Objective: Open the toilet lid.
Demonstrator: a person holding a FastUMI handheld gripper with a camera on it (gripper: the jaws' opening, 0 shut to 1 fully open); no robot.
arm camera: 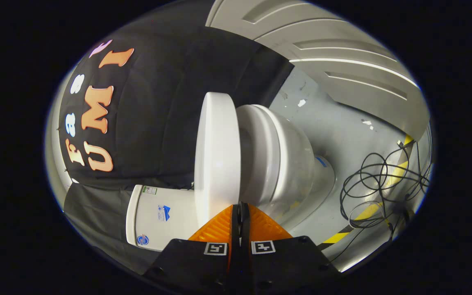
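The view is rolled on its side. A white toilet stands on the grey floor, with its bowl [297,164] and seat [260,151] just beyond the fingers and its tank [162,219] beside them. The white lid [217,151] is lifted off the seat, and a dark gap shows between the two. My gripper [241,208] is shut, its fingers pressed together with only a thin slit between them. The tips sit at the lid's front rim, by the gap between lid and seat. I cannot tell whether they touch the rim.
Loose black cables [383,184] lie coiled on the grey floor [334,131] beyond the bowl, across a yellow and black tape stripe [367,211]. A white panelled door [342,61] stands past the floor. Black cloth [166,114] hangs behind the toilet.
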